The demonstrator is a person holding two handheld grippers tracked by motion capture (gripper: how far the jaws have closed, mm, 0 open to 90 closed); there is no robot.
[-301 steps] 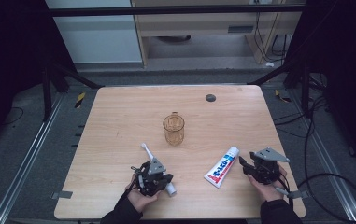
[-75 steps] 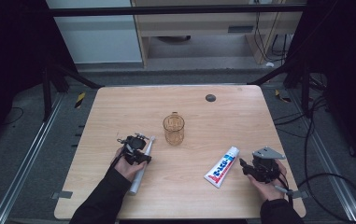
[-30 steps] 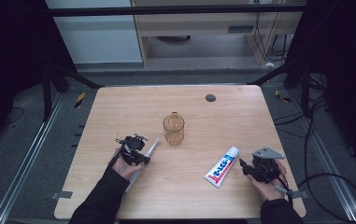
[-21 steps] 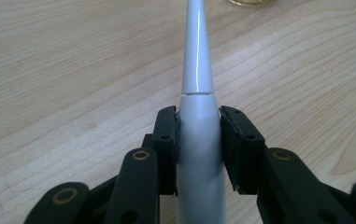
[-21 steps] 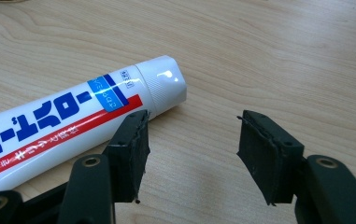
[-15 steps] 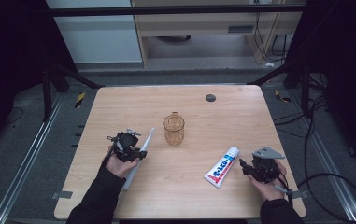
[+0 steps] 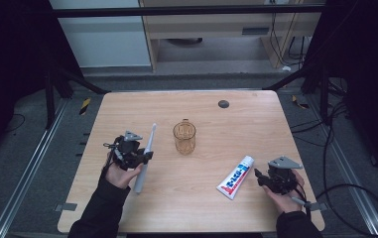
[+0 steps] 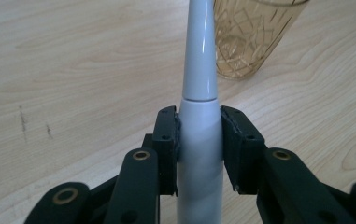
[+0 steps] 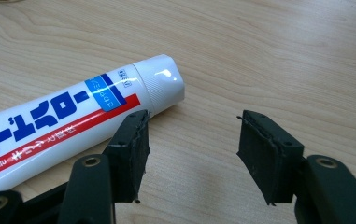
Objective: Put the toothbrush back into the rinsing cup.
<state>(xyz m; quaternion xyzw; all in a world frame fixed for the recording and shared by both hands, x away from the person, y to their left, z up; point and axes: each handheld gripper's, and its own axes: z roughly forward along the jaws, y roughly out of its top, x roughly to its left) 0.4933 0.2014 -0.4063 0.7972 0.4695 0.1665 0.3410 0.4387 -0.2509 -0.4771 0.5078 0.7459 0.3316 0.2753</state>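
Observation:
My left gripper [image 7: 144, 157] [image 8: 198, 142] is shut on the body of a white electric toothbrush [image 7: 146, 154] [image 8: 199, 116], which is lifted and points toward the far side of the table. An amber glass cup [image 7: 184, 137] [image 8: 255, 35] stands upright just right of the brush. A white toothpaste tube [image 7: 235, 177] [image 9: 68, 119] with blue and red print lies flat at the right. My right gripper [image 7: 258, 177] [image 9: 192, 156] rests beside the tube's cap end, open, with bare table between its jaws.
The wooden table [image 7: 256, 124] has a small dark round disc [image 7: 223, 104] near its far edge. Cables and metal frame rails run along the floor on both sides.
My left gripper picked the toothbrush up off the table, carried it away from the near edge and swung it toward upright beside the cup. The right gripper and the tube stayed put.

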